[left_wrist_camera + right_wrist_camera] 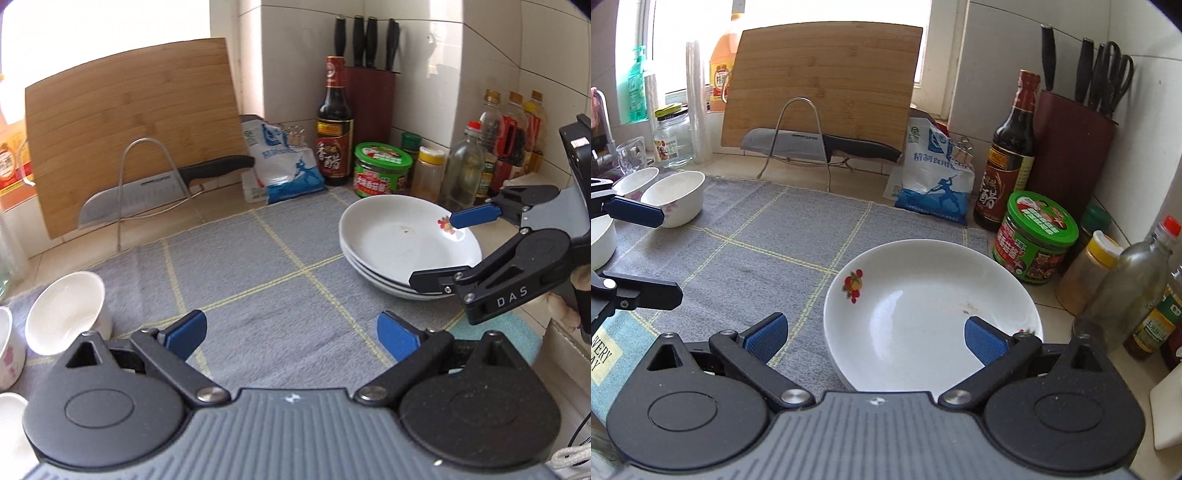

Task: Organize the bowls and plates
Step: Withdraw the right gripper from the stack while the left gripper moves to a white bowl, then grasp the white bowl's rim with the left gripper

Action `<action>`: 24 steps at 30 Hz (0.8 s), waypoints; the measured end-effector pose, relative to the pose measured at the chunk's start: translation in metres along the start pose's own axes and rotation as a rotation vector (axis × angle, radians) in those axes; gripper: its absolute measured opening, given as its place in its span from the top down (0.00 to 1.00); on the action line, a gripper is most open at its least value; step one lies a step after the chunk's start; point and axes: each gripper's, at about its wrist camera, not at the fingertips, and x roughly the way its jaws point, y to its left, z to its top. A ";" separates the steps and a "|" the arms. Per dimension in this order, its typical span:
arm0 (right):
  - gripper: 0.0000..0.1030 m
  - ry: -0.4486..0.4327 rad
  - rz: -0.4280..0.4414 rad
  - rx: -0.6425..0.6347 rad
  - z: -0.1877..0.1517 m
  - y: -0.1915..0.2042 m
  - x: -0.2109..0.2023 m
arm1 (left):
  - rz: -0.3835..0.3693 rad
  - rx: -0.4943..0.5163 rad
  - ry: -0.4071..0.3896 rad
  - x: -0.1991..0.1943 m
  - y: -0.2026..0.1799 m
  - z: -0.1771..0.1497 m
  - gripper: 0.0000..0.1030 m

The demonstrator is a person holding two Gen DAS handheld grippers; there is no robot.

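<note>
A stack of white plates (399, 240) sits at the right of the grey checked mat (266, 273); the top plate (923, 306) has a fruit print. My right gripper (875, 338) is open: one blue pad is over the plate's inside, the other outside its left rim above the mat. The left wrist view shows this right gripper (443, 249) straddling the stack's right edge. My left gripper (291, 336) hangs open over the mat, holding nothing. White bowls (66, 310) stand at the mat's left end, seen in the right wrist view as bowls (676, 195) beside the left gripper (650, 254).
A bamboo cutting board (820, 85) and a knife (827, 144) on a wire rack stand at the back. A salt bag (931, 181), vinegar bottle (1008, 162), knife block (1071, 147), green-lidded jar (1034, 236) and bottles (1123, 295) crowd the right corner behind the plates.
</note>
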 end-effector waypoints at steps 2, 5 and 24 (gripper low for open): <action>0.00 -0.008 0.012 -0.036 0.003 0.017 0.003 | 0.024 -0.015 0.017 -0.008 0.009 -0.010 0.05; 0.00 -0.026 0.019 -0.093 0.006 0.046 0.005 | 0.055 -0.037 0.049 -0.020 0.027 -0.029 0.05; 0.00 -0.068 0.241 -0.287 0.019 0.258 0.028 | 0.182 -0.075 0.064 -0.095 0.195 -0.073 0.05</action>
